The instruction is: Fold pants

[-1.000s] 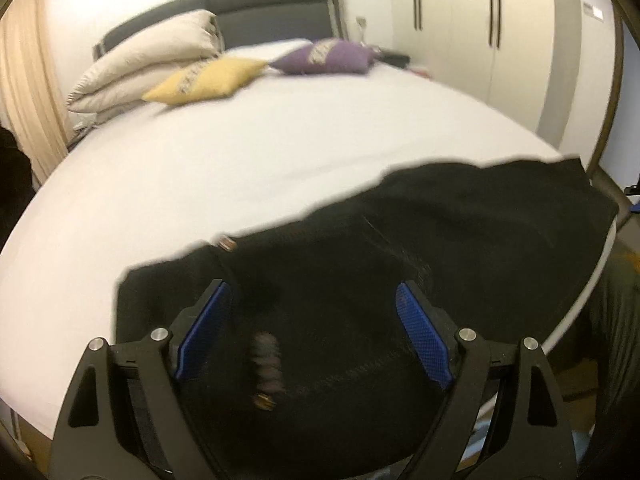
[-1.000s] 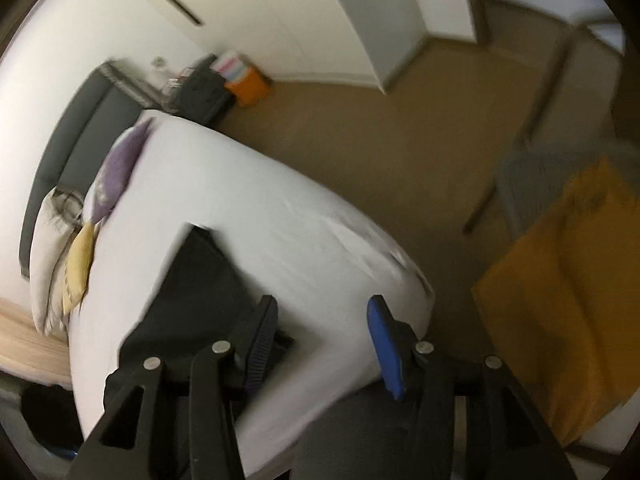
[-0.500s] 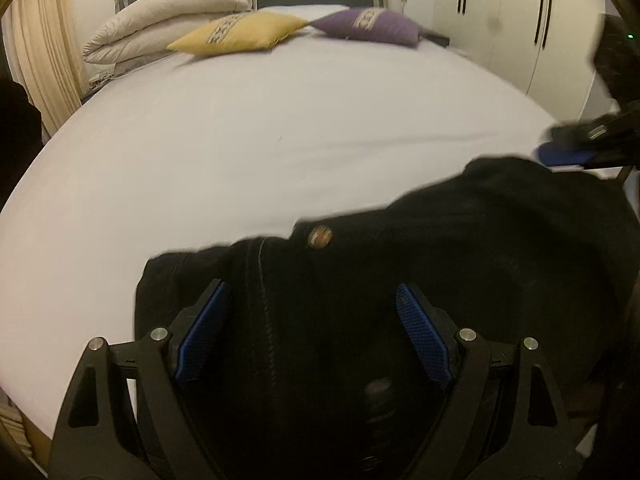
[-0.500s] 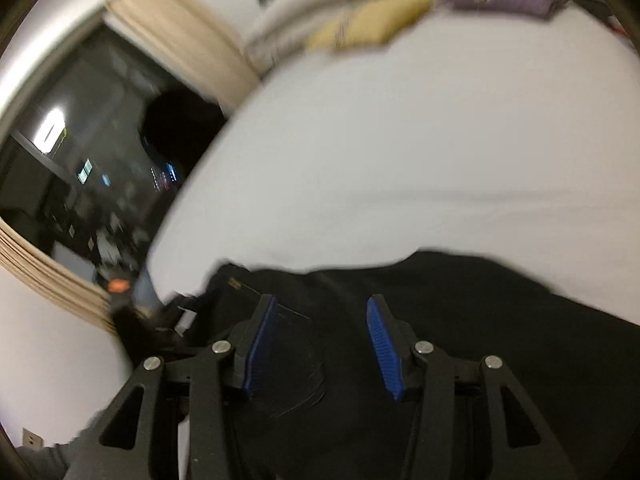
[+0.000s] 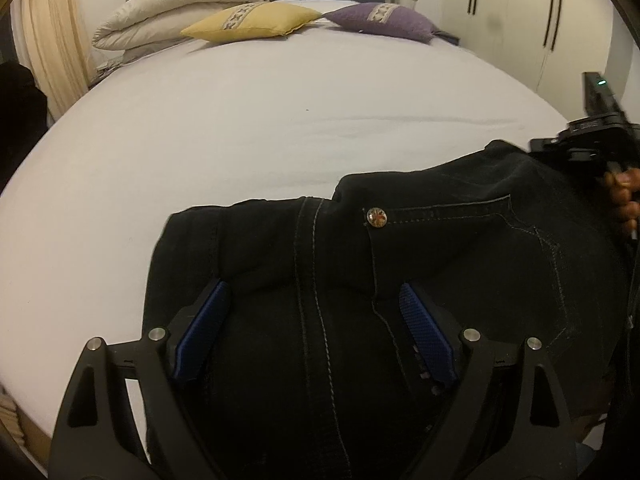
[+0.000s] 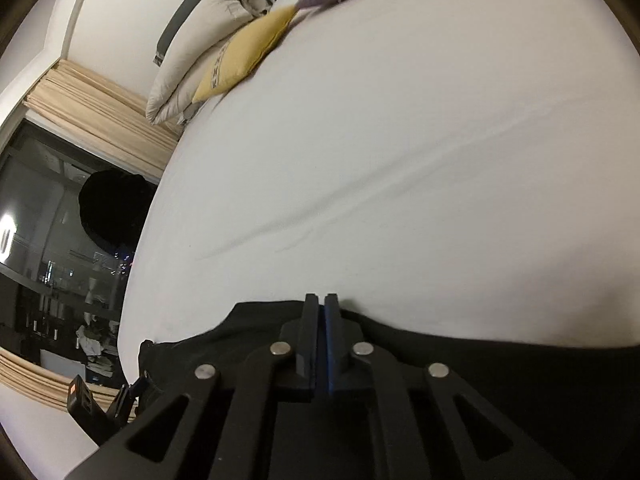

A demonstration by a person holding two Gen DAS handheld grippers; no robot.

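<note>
— Jaws first: on our right gripper [image 6: 320,308] they have just been closing and now stand pressed together at the far edge of the black pants [image 5: 440,240]. We cannot make out a fold of cloth between the pads, since the fabric is as dark as the fingers, but the tips sit right on the hem line, so we judge it a pinch on that edge.

— And our left gripper [image 5: 312,300]?

— Spread wide, pads clear of the cloth, hovering over the waistband with the centre seam running between the fingers. A second ago we saw far more bare sheet from that wrist; now the pants fill its lower view and the metal button [image 5: 377,217] is sharp and close, so we have come down toward them.

— Where do the pants lie?

— Flat along the near edge of the bed [image 5: 280,128], waistband toward its near left corner, the rest running to the right, where our other hand [image 5: 624,196] holds its tool.

— What does that mean for the fold?

— One side looks secured; we judge the left must close on the waistband next before anything can be lifted over.

— Farther off?

— Open white sheet, then a yellow cushion [image 5: 252,20], a purple cushion [image 5: 384,20] and stacked pillows [image 5: 176,8] at the headboard.
</note>
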